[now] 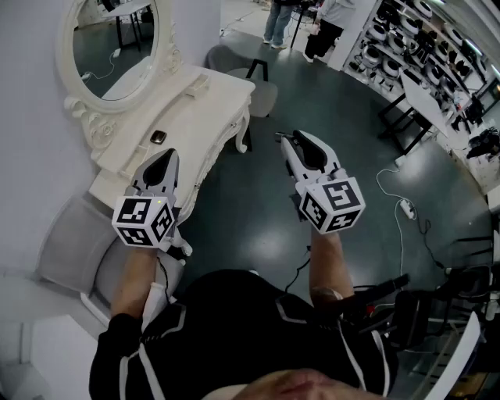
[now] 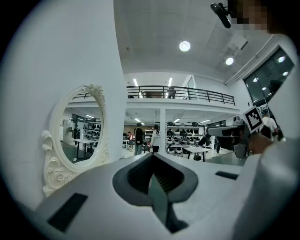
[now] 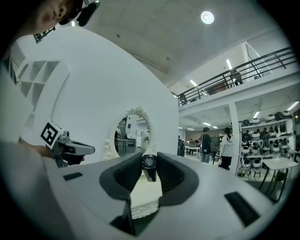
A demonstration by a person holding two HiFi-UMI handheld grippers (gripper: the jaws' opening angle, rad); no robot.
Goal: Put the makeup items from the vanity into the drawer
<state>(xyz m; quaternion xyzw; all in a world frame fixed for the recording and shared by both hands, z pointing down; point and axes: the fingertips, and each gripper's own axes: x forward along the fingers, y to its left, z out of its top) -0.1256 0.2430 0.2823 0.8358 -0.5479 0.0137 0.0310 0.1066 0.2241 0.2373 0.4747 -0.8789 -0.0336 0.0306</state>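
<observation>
The white vanity (image 1: 203, 109) with its oval mirror (image 1: 117, 39) stands at the upper left of the head view. A small dark compact (image 1: 158, 137) lies on its top. My left gripper (image 1: 162, 158) hovers over the vanity's near end with its jaws together and nothing in them (image 2: 157, 180). My right gripper (image 1: 286, 138) is held over the dark floor to the right of the vanity. It is shut on a small black makeup tube (image 3: 149, 167) with a round cap, which stands upright between the pads. No open drawer shows.
A grey chair (image 1: 262, 90) stands at the vanity's far end, and a grey seat (image 1: 74, 250) is by my left elbow. A power strip and cable (image 1: 406, 207) lie on the floor at right. Two people (image 1: 312, 19) stand far back, beside shelves (image 1: 406, 31).
</observation>
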